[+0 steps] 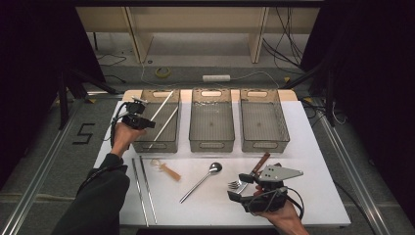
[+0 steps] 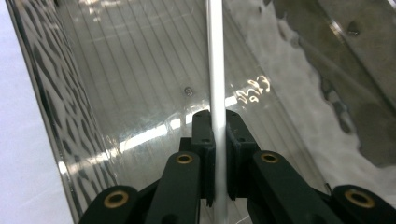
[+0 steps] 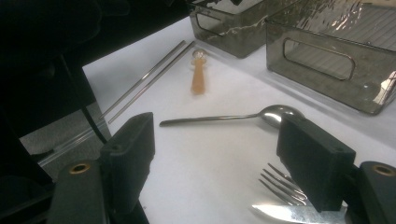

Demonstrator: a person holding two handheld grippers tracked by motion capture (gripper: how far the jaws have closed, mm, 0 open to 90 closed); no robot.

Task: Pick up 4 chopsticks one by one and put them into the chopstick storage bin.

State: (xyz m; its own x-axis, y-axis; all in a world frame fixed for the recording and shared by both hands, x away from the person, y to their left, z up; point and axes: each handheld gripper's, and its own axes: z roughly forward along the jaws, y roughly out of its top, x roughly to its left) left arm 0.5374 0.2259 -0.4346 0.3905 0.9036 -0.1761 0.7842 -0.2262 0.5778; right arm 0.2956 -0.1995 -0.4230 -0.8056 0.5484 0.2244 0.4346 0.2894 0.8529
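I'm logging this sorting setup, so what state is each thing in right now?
Left gripper: shut on a white chopstick, over the left bin.
Left bin: holds one other white chopstick.
Middle bin: empty.
Right bin: empty.
Right gripper: open, holding nothing.
Spoon: flat on the table.
Metal chopsticks: flat, side by side.
Fork: on the table by the right gripper.

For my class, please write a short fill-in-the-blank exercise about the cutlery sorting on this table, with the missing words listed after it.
1. The left gripper is shut on a white ____ over the left bin.
2. The number of grey bins in the row on the table is ____.
3. The right gripper stands ____ above the white table, with nothing between its jaws.
4. The utensil lying between the wooden-handled piece and the fork is a metal ____.

Missing words: chopstick; three; open; spoon
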